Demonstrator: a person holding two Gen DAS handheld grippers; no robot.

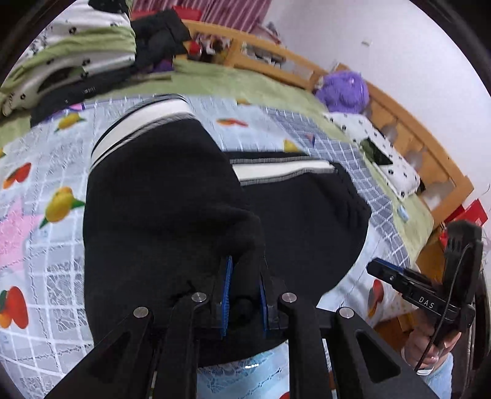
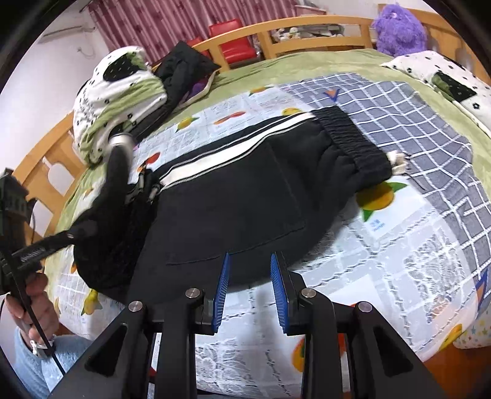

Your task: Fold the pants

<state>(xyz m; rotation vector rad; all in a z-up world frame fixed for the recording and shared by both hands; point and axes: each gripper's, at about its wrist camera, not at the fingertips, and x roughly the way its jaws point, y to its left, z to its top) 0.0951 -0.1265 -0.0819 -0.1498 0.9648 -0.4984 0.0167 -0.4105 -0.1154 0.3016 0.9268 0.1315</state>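
Even, soft indoor light fills both fisheye views; edges bend and darken into black corners, and motion blur smears the left view's background.

Each view looks forward and steeply down along its own tongs, close above the bed (image 1: 214,79). The left wrist view sits on the left, facing right; the right wrist view faces left. Both share the black pants (image 1: 159,196) (image 2: 239,196) and purple plush toy (image 1: 343,89) (image 2: 399,27).

Purple plush toy (image 2: 400,27) by wooden headboard (image 2: 307,29); fruit-print sheet (image 2: 383,245); spotted pillow (image 2: 442,73).
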